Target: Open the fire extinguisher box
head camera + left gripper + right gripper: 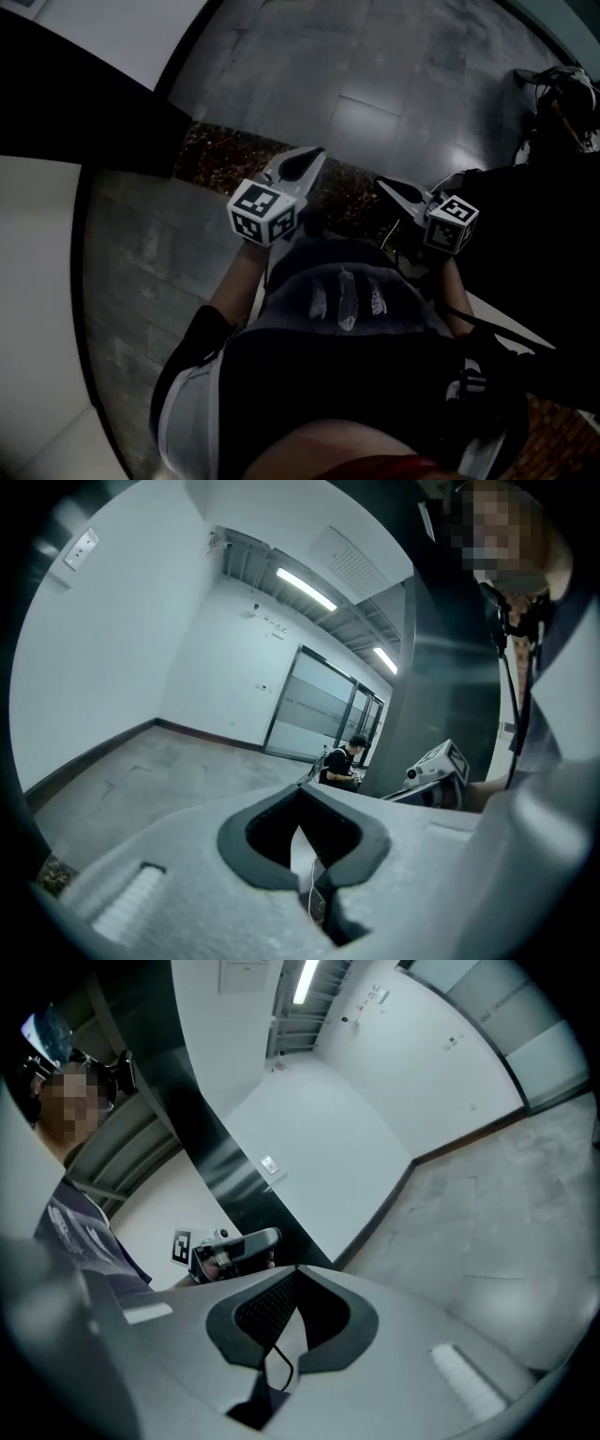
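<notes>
Box — not clearly identifiable in any view. Possibly the pale rectangular panel [246,973] set flush in the white wall [337,1138] — shut; too small to confirm.

White walls [112,667] and glass partition [314,705] surround grey floor [141,780] under strip lights [305,588].

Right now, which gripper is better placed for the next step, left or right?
Neither clearly: left gripper and right gripper are both shut, empty, side by side above the floor; nothing to open in view.
</notes>
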{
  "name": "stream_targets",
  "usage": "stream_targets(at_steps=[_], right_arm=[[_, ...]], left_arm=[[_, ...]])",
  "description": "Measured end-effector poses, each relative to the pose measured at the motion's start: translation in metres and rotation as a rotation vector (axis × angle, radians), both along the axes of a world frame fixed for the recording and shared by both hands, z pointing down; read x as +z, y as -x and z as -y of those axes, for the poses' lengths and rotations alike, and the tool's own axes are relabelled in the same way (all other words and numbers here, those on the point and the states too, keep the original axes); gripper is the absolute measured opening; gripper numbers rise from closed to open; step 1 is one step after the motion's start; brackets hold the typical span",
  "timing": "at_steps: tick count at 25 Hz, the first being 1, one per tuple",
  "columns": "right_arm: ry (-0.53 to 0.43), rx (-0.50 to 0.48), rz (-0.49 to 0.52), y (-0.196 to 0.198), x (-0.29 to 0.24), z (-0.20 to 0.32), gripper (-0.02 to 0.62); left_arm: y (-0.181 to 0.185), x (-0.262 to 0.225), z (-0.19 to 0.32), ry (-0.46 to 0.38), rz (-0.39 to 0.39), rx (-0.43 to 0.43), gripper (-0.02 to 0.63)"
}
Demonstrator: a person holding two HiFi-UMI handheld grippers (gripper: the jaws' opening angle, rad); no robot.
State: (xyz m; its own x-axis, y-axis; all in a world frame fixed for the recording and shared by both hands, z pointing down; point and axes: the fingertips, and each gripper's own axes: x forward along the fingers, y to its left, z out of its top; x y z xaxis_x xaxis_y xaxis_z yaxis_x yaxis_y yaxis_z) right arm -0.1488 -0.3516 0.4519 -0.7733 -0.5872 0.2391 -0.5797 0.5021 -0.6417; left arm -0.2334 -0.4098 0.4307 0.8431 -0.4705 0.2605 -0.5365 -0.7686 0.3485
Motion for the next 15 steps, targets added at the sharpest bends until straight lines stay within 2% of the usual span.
stream_targets(at_steps=[4,9,11,15], right_arm=[[0.015,0.002,0.020,0.032,0.005,0.019,0.000],[0.017,-0.013,0.035,0.055,0.002,0.039,0.000],[0.014,0.000,0.112,0.057,-0.011,0.048,0.000],[-0.015,0.042,0.366,0.043,-0.044,0.070,0.000]], left_arm=[[0.018,0.011,0.022,0.018,-0.008,0.037,-0.002],[0.026,0.012,0.049,0.016,-0.108,0.023,-0.002],[0.026,0.011,0.058,0.007,-0.125,0.005,-0.002],[0.018,-0.001,0.076,0.022,-0.172,-0.030,-0.002]])
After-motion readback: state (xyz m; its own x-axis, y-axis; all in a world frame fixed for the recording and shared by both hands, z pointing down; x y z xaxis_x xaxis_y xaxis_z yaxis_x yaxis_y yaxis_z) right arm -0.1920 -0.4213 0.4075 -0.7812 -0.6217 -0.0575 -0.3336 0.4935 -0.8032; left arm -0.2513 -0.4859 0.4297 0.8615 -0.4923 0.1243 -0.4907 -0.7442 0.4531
